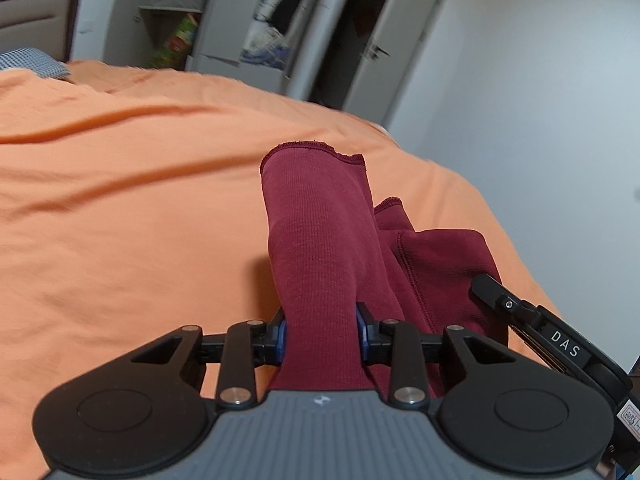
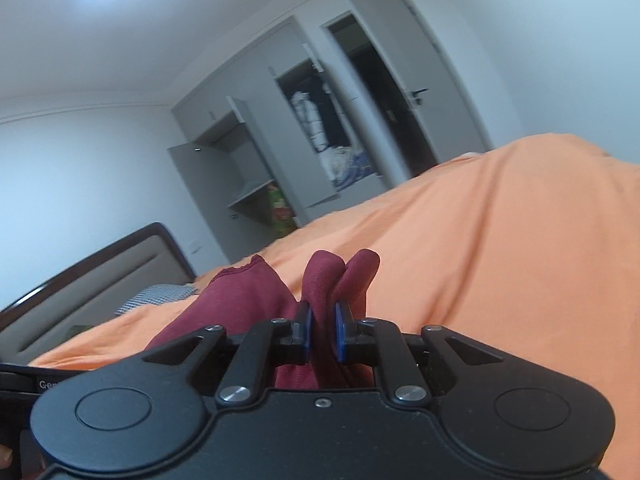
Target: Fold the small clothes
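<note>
A dark red knitted garment [image 1: 320, 232] lies on the orange bedspread [image 1: 120, 200]. One ribbed tube of it, ending in a cuff, runs between the fingers of my left gripper [image 1: 322, 330], which is shut on it. The rest of the cloth bunches to the right, where my right gripper's body [image 1: 532, 320] reaches in. In the right wrist view my right gripper [image 2: 323, 330] is shut on a pinched fold of the same red garment [image 2: 320, 280], which sticks up past the blue pads [image 2: 306, 330]. More red cloth [image 2: 240, 292] spreads to the left.
The orange bedspread [image 2: 500, 240] covers the whole bed. A padded headboard [image 2: 100, 280] and a checked pillow [image 2: 160, 294] are at the far end. Beyond the bed stands a grey wardrobe [image 1: 280, 24] with open doors, next to an open room door [image 2: 400, 92].
</note>
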Demonstrator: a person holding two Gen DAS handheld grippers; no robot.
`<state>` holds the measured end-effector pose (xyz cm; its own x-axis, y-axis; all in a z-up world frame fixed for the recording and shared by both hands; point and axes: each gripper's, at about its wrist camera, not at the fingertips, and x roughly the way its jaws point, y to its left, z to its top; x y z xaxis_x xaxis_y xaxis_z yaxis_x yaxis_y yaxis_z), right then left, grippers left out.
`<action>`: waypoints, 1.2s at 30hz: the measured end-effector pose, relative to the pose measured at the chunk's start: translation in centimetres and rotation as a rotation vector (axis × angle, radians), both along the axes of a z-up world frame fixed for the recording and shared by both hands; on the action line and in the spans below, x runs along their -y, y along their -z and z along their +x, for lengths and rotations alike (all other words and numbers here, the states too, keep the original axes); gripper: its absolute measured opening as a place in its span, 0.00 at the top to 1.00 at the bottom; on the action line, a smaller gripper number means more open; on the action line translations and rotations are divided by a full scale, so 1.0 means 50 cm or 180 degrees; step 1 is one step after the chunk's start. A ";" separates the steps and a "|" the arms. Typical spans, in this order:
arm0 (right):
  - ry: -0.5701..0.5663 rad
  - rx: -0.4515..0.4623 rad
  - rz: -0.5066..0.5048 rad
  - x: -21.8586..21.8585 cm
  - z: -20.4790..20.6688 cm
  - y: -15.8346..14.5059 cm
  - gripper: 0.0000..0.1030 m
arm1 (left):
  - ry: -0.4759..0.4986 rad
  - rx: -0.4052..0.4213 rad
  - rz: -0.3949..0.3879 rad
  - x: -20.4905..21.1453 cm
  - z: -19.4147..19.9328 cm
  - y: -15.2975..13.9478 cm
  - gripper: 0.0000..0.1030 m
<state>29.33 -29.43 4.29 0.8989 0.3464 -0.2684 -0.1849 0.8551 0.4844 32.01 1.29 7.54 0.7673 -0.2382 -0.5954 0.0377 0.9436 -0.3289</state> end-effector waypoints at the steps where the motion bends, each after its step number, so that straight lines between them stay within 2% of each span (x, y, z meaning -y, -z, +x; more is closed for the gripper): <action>1: -0.0043 0.0015 0.0003 -0.015 0.007 -0.005 0.88 | -0.0054 0.0024 0.0010 -0.016 -0.001 -0.004 0.67; 6: -0.0198 -0.0049 -0.0057 -0.082 0.054 -0.007 0.88 | -0.0249 0.0027 0.0038 -0.080 0.011 0.002 0.66; 10: -0.0185 -0.0309 -0.0132 -0.102 0.082 0.024 0.88 | -0.0279 -0.0171 0.0005 -0.097 0.036 0.045 0.66; 14: -0.0104 -0.0397 -0.0201 -0.105 0.084 0.040 0.88 | -0.0326 -0.0247 -0.0056 -0.108 0.028 0.073 0.64; 17: -0.0083 -0.0461 -0.0241 -0.104 0.086 0.045 0.86 | -0.0354 -0.0274 -0.0056 -0.117 0.033 0.074 0.55; 18: -0.0081 -0.0471 -0.0254 -0.110 0.087 0.047 0.84 | -0.0388 -0.0285 0.0001 -0.118 0.033 0.073 0.49; 20: -0.0070 -0.0469 -0.0320 -0.111 0.092 0.043 0.76 | -0.0458 -0.0294 0.0134 -0.106 0.023 0.071 0.34; 21: -0.0050 -0.0458 -0.0401 -0.114 0.089 0.041 0.71 | -0.0499 -0.0263 0.0196 -0.102 0.017 0.067 0.21; 22: -0.0045 -0.0437 -0.0508 -0.119 0.088 0.038 0.63 | -0.0532 -0.0216 0.0257 -0.098 0.010 0.060 0.14; 23: -0.0046 -0.0412 -0.0603 -0.127 0.084 0.034 0.59 | -0.0541 -0.0171 0.0309 -0.096 0.006 0.051 0.14; 25: -0.0024 -0.0359 -0.0741 -0.134 0.068 0.028 0.44 | -0.0537 -0.0134 0.0371 -0.089 -0.005 0.040 0.12; 31: 0.0019 -0.0124 -0.0905 -0.138 0.009 -0.003 0.20 | -0.0627 0.0036 0.0518 -0.074 -0.047 0.006 0.02; 36: 0.0025 0.0113 -0.0978 -0.134 -0.050 -0.034 0.04 | -0.0689 0.0201 0.0666 -0.069 -0.095 -0.021 0.01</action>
